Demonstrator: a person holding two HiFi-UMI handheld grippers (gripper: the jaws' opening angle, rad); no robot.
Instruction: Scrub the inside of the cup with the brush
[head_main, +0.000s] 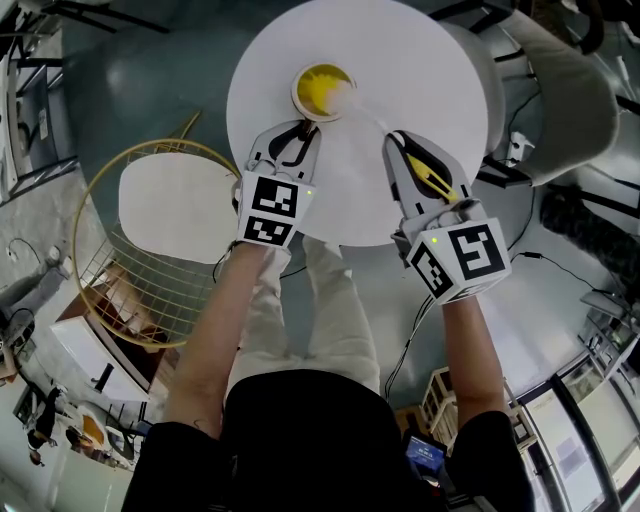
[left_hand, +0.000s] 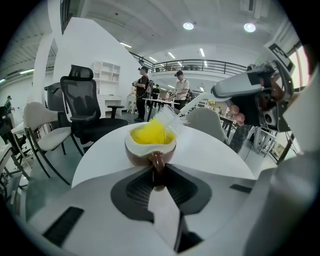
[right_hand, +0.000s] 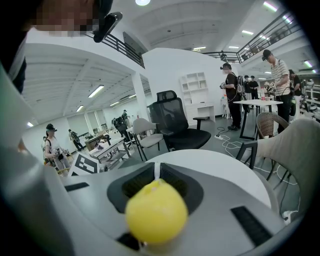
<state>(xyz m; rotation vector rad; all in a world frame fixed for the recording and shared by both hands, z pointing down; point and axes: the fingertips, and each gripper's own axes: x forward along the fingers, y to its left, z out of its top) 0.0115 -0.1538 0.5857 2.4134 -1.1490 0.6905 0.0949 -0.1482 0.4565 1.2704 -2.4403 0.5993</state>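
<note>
Head view: the cup (head_main: 322, 92) sits near the far edge of the round white tabletop (head_main: 420, 70), with the brush (head_main: 372, 120) head dipped inside it. Left gripper view: the left claw (left_hand: 159, 175) is clamped on the cup's handle. Right gripper view: the right claw (right_hand: 156, 180) is pinching the brush's yellow grip.

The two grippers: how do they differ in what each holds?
The left gripper pinches the cup by its brown handle; the right gripper clamps the brush by its yellow grip. The left gripper is at the cup; the right gripper is set back, only bristles reaching in. Both are shut on something.
</note>
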